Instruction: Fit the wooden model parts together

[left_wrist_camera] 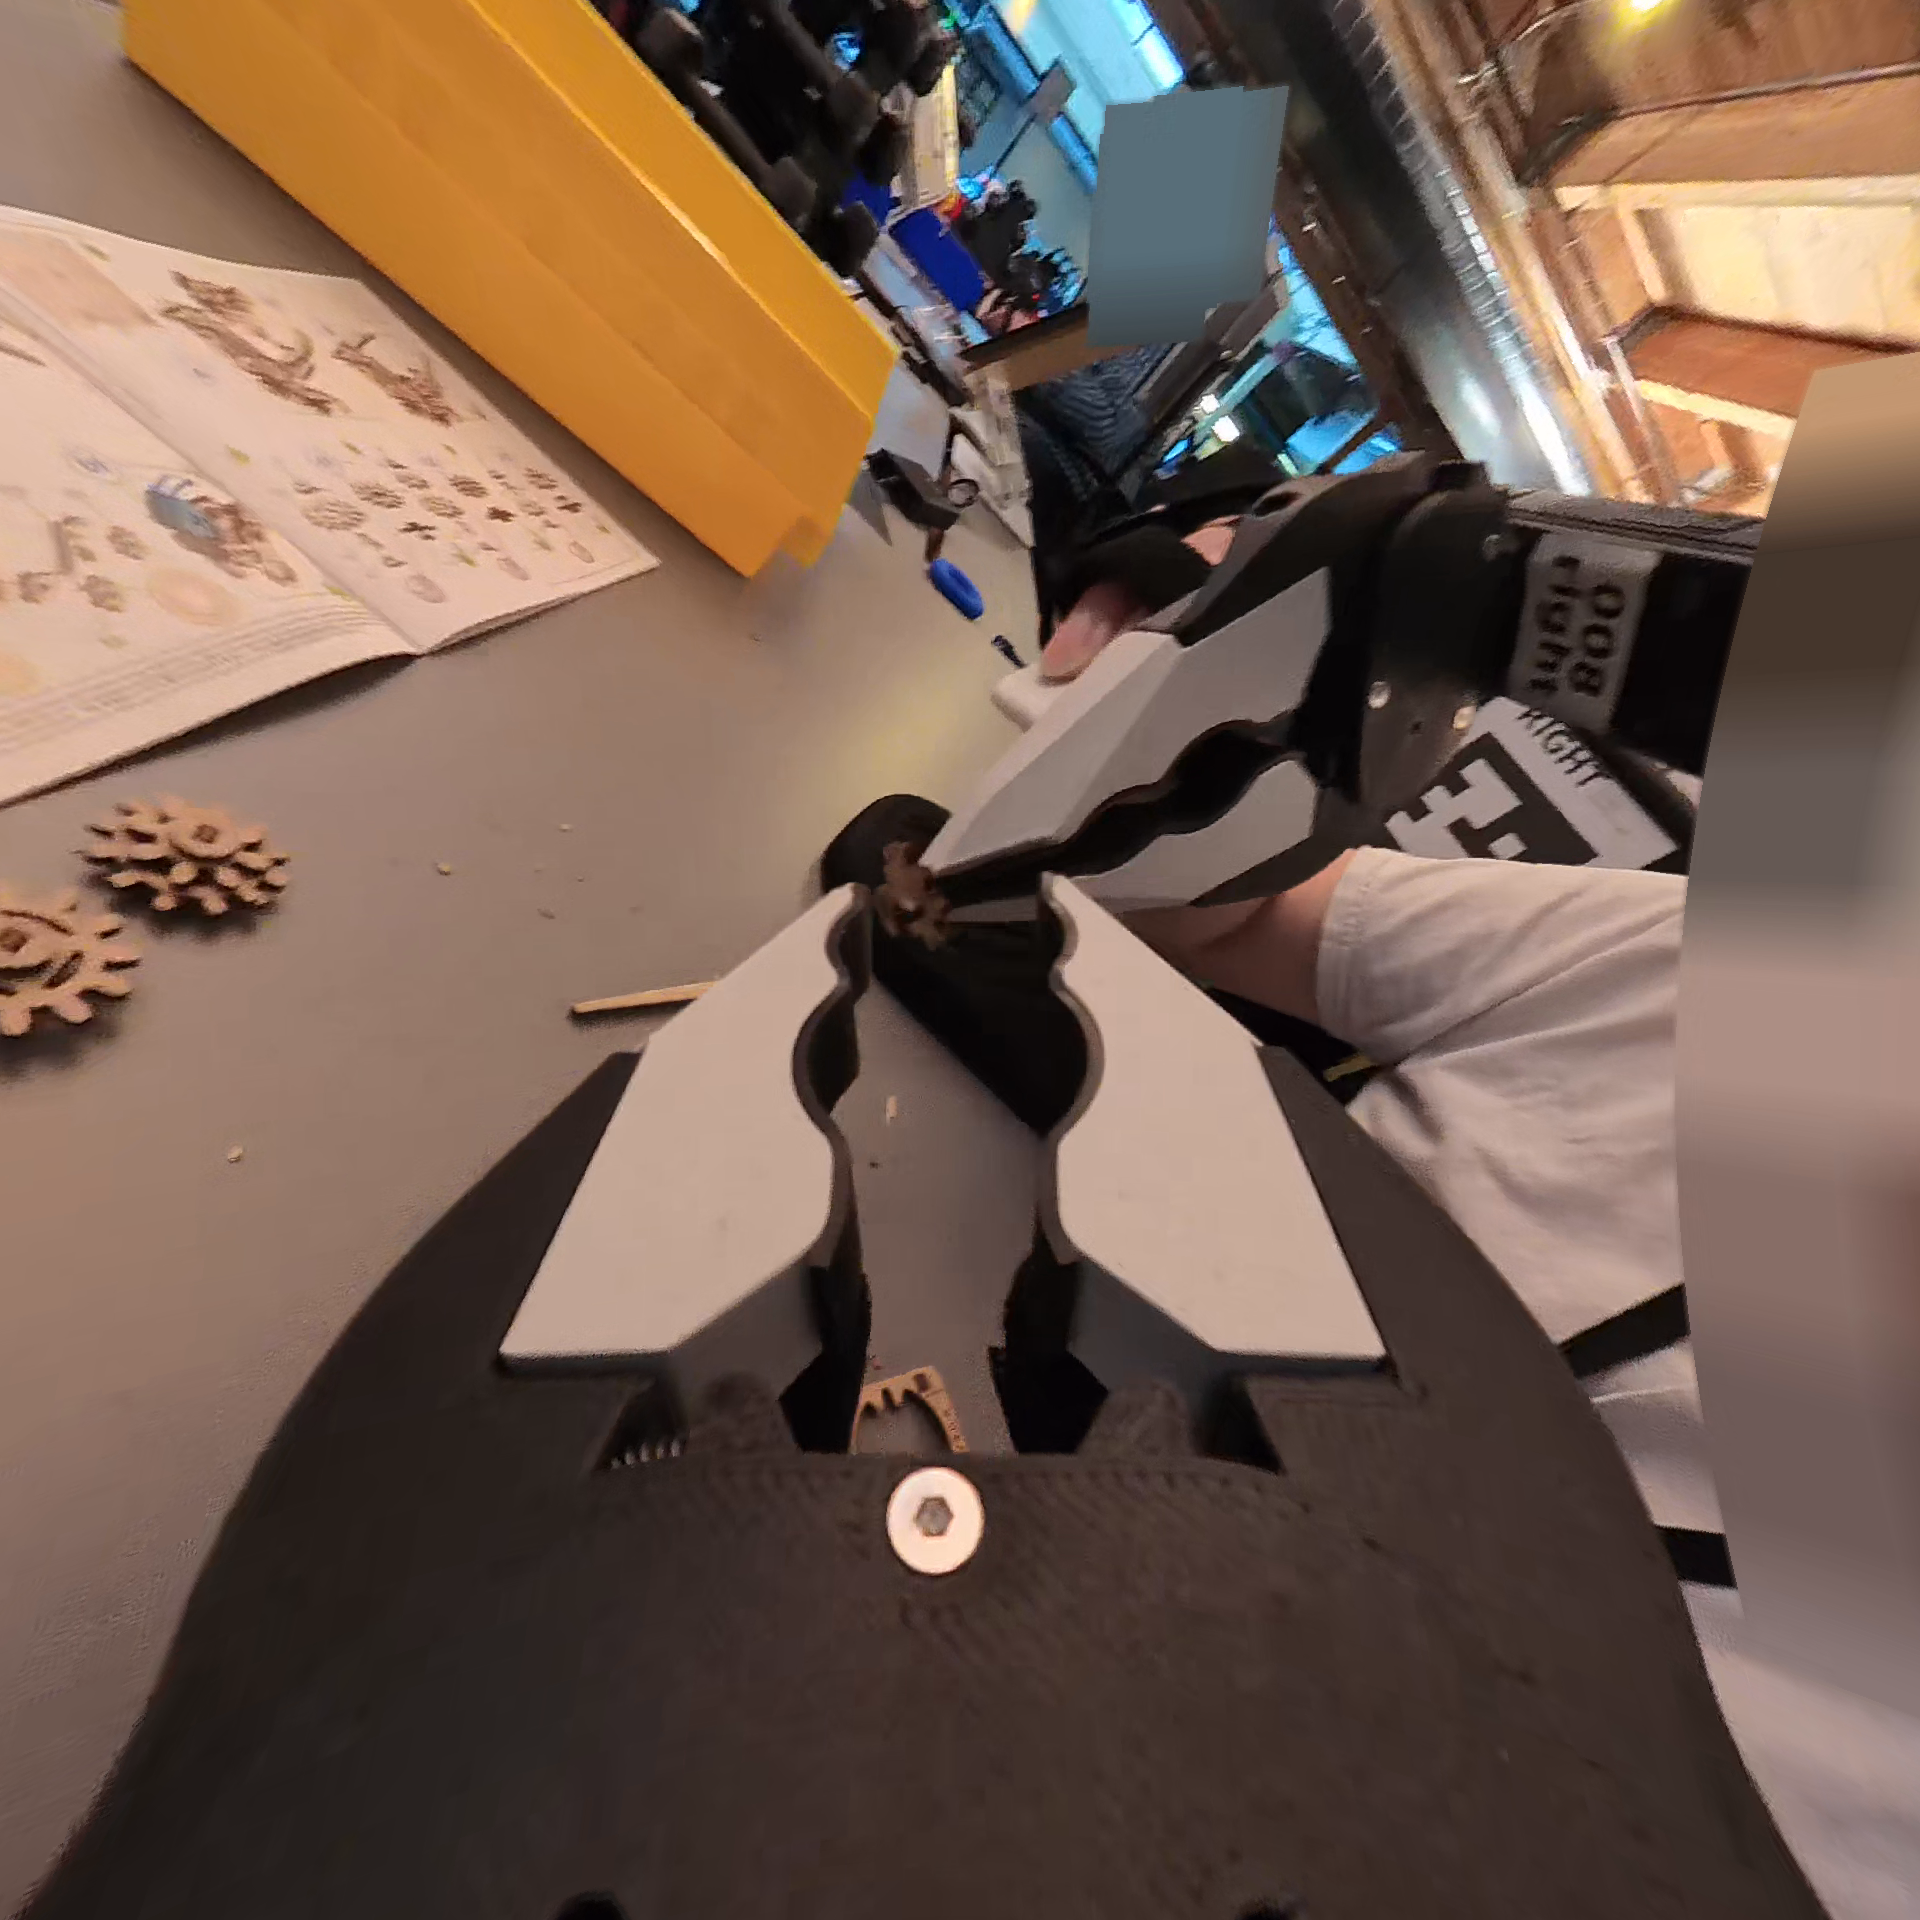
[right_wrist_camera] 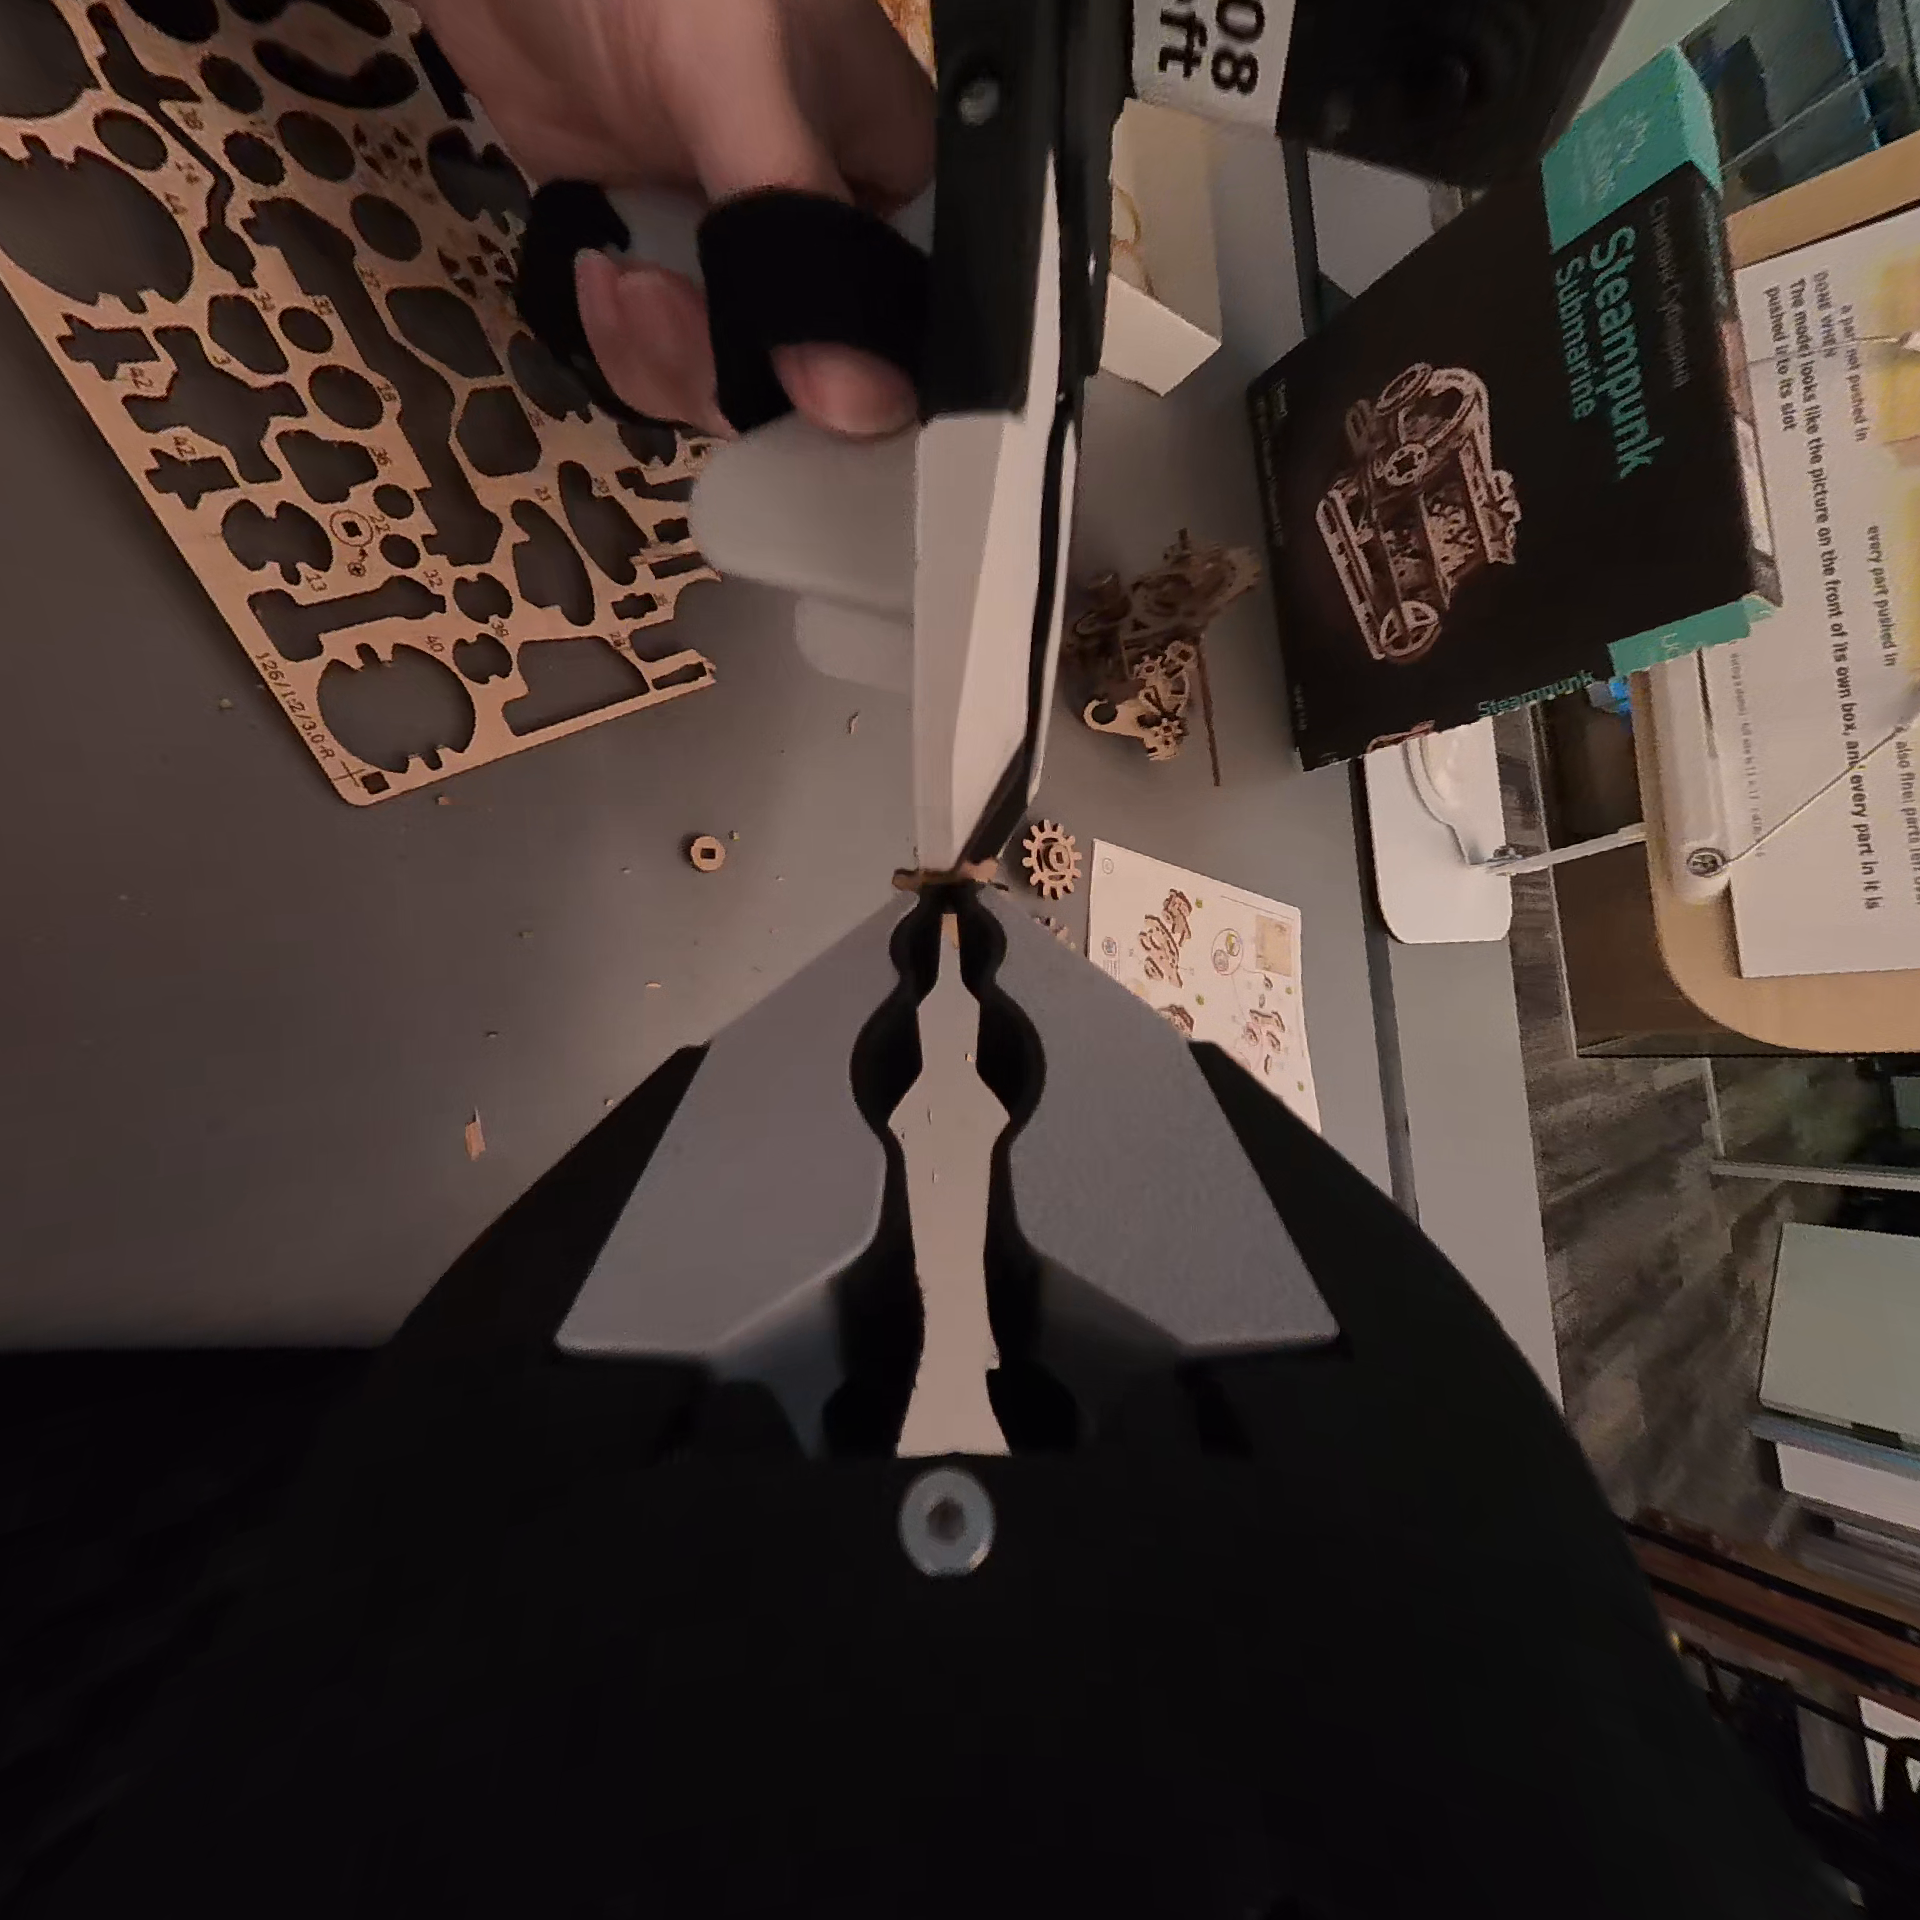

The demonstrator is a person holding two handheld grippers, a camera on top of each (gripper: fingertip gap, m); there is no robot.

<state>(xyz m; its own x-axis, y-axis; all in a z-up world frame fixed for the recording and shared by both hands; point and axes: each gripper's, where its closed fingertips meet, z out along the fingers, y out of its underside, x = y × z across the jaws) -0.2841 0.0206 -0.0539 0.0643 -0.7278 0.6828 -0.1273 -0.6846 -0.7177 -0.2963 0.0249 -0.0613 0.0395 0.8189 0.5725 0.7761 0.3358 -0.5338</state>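
A small wooden gear is held at the tips of my right gripper, which reaches in from the right and is shut on it. In the right wrist view the gear shows edge-on across that gripper's nearly closed tips. My left gripper is open, and its jaws straddle the gear and the right gripper's tips. The gear sits close to its left fingertip. The left gripper also shows edge-on from above in the right wrist view. Both are held above the grey table.
Two larger wooden gears and a thin stick lie left, beside an open instruction booklet and a yellow bin. A punched-out plywood sheet, a part-built model, a dark box and a loose gear lie on the table. Less than 4 cm separates the two grippers' tips.
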